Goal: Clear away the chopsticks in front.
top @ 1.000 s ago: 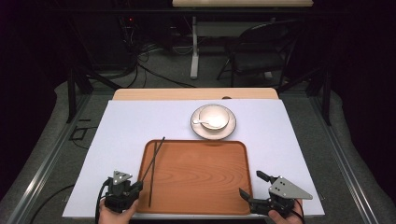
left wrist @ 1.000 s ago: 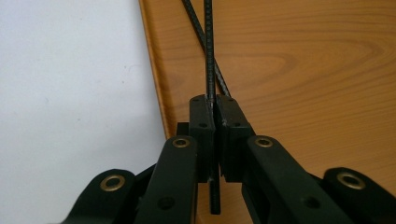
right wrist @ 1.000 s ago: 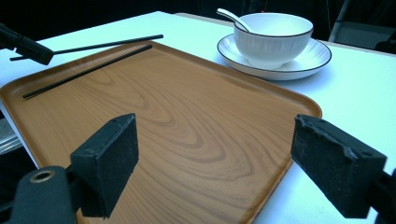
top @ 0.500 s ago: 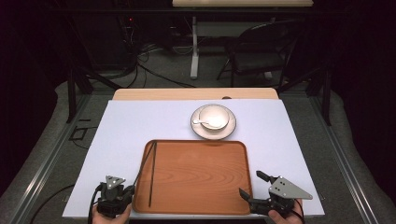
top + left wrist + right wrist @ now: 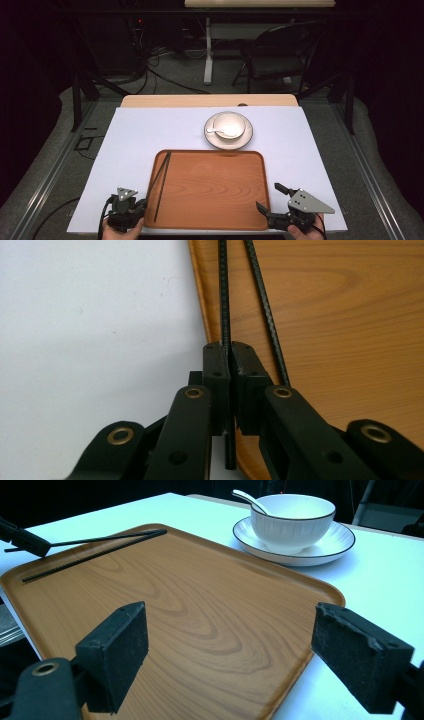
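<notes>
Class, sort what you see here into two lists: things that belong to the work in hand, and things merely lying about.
In the job:
- left gripper, shut on one thin black chopstick
- second black chopstick, lying on the tray
- brown wooden tray
- right gripper, open at the tray's near corner

Lying about:
- white ribbed bowl holding a white spoon
- white dark-rimmed saucer
- dark folding chair

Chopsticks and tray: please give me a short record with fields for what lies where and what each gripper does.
tray: wooden tray on the white table
chopsticks: two black chopsticks along the tray's left side
left gripper: left gripper shut on one chopstick; the other chopstick lies free on the tray
right gripper: right gripper open, holding nothing, at the tray's near right corner
bowl: white bowl with spoon on a saucer, behind the tray
</notes>
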`<state>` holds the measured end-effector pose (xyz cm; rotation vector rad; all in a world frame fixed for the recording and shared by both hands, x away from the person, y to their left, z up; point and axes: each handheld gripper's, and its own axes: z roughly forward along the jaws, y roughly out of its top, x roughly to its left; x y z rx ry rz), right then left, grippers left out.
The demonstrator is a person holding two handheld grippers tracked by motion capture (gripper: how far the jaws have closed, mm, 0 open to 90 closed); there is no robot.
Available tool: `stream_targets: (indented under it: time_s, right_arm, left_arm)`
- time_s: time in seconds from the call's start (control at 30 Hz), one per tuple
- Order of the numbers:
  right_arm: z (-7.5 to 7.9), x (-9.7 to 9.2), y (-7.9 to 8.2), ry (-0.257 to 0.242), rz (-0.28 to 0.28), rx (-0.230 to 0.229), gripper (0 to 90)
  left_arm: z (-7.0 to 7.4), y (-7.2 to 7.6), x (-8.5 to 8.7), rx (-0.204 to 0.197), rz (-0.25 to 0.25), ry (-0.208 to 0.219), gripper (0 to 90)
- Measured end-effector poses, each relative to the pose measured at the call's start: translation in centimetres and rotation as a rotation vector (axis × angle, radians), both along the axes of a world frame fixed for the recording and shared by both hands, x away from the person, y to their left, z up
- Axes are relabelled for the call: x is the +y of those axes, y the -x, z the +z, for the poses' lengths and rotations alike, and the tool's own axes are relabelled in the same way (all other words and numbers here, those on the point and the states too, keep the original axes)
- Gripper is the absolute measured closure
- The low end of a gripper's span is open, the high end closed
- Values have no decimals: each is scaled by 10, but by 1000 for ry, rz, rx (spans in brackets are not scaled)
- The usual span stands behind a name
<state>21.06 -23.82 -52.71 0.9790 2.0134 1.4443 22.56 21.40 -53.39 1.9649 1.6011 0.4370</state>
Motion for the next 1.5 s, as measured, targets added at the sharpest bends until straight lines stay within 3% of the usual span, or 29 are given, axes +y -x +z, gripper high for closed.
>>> stream_targets:
  time_s: [0.9,1.2,1.37,1.5]
  right_arm:
    - [0,0,0,-1,4,1,149]
    - [0,0,0,0,3,-1,149]
    - [0,0,0,1,5,1,149]
    - [0,1,0,3,6,3,149]
  left_arm:
    - [-7,-3,-4,1,-25,50,836]
    - [-4,-2,-5,-27,-26,37,811]
    - [-2,-1,-6,-51,-27,34,743]
    - [2,2,-8,-91,-27,3,674]
